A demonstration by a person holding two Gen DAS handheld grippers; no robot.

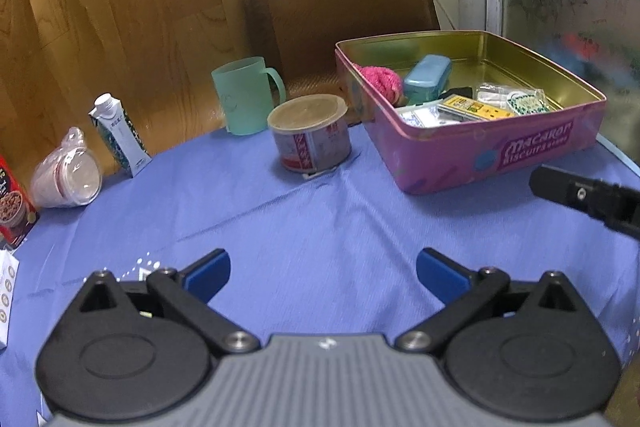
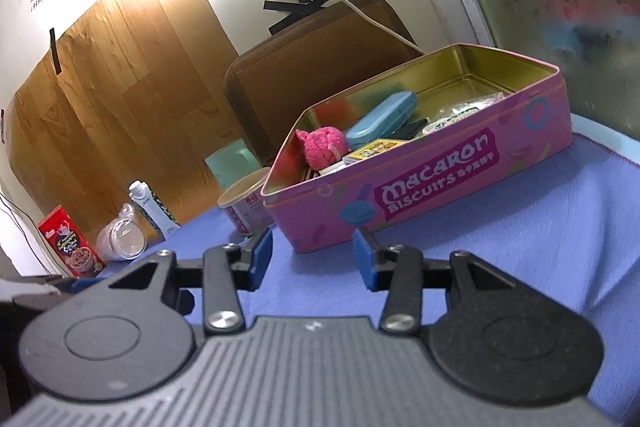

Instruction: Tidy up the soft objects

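Left wrist view: the left tongs [image 1: 323, 273] are held wide open and empty over bare blue table [image 1: 304, 219]. Ahead, a can [image 1: 309, 133], a green mug [image 1: 245, 95], a carton [image 1: 119, 135] and a plastic cup [image 1: 68, 171] are lined along the far edge. The pink soft toy [image 1: 382, 79] is seen inside the pink tin [image 1: 480, 155], against its left wall. The right tongs [image 2: 313, 254] are parted with nothing between them, just before the tin's front wall.
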